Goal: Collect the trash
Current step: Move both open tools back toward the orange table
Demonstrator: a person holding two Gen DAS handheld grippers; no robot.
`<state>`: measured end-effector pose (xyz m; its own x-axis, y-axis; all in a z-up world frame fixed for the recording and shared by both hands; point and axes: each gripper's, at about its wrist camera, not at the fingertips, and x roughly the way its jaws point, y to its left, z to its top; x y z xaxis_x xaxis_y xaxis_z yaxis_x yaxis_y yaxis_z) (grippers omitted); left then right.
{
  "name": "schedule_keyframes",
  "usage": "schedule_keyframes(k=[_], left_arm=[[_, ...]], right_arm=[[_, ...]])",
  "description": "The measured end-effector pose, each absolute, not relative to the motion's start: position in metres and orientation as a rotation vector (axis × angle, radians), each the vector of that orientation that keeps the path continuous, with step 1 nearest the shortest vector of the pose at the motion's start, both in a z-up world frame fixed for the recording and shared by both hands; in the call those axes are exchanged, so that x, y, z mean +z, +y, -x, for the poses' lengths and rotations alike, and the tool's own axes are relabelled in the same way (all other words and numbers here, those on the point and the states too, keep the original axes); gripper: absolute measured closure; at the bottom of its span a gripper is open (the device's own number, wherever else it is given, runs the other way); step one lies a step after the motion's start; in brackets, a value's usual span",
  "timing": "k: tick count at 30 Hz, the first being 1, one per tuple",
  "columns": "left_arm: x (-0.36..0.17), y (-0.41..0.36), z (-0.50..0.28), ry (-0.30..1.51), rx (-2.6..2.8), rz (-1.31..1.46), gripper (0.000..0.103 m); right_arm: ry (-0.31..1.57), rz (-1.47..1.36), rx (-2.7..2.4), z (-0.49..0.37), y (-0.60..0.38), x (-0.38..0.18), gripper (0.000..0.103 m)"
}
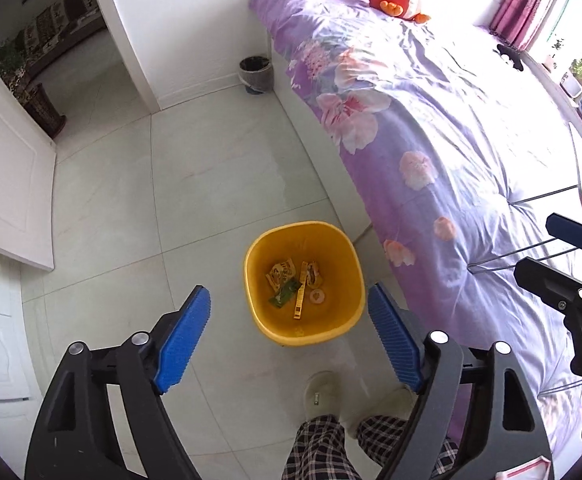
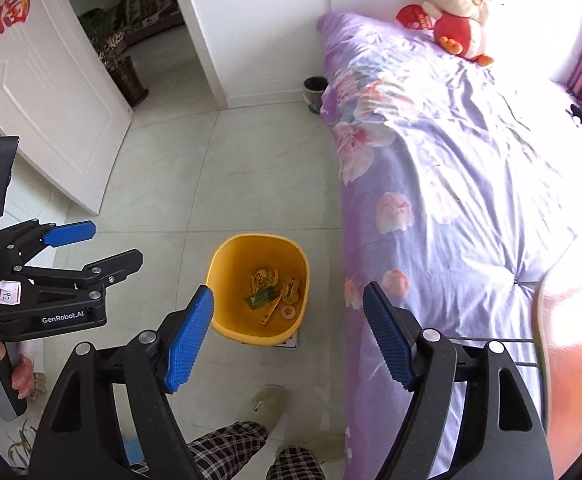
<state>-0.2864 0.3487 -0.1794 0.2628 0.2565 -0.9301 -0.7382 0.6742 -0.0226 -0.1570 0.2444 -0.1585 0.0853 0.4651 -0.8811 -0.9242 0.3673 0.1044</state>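
Looks near done: floor around bin shows no loose trash, nothing visible on bed (image 1: 431,128) either. Left gripper (image 1: 291,340) wide apart, empty; right gripper (image 2: 289,340) same, nothing btwn pads. Yellow bin (image 1: 259,256) straight below & ahead of both, framed btwn fingers, on tile beside bed edge. Inside: several wrappers (image 1: 293,284), a green scrap, a round pinkish bit, all at bottom. Second small dark bin (image 1: 255,74) far ahead by wall; contents can't tell. Left to do, prob: check the rest of the room.

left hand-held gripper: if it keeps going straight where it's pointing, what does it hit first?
Most likely the yellow bin on the floor, entering its open top onto the wrappers. The left hand-held gripper is open and empty, with nothing nearer in line. Depth is uncertain.
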Motion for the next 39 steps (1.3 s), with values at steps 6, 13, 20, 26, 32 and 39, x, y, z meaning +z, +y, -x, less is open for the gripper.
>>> schedule_keyframes(k=[6, 13, 20, 26, 32, 39], left_arm=[[-0.142, 0.321, 0.269, 1.053, 0.647, 0.41, 0.011], [-0.111, 0.284, 0.236, 0.986, 0.512, 0.308, 0.008], [-0.095, 0.236, 0.202, 0.943, 0.336, 0.2, 0.006], [-0.088, 0.198, 0.177, 0.928, 0.197, 0.123, 0.005], [-0.086, 0.162, 0.153, 0.927, 0.073, 0.055, 0.005], [-0.083, 0.118, 0.13, 0.934, -0.012, -0.003, 0.005]], right_arm=[[0.918, 0.488, 0.993, 0.155, 0.191, -0.117, 0.012], [0.871, 0.37, 0.784, 0.14, 0.117, -0.096, 0.007], [0.864, 0.268, 0.589, 0.132, 0.051, -0.088, 0.007], [0.863, 0.191, 0.431, 0.137, -0.007, -0.083, 0.007], [0.864, 0.127, 0.296, 0.138, -0.056, -0.083, 0.007], [0.866, 0.068, 0.198, 0.129, -0.115, -0.081, 0.007]])
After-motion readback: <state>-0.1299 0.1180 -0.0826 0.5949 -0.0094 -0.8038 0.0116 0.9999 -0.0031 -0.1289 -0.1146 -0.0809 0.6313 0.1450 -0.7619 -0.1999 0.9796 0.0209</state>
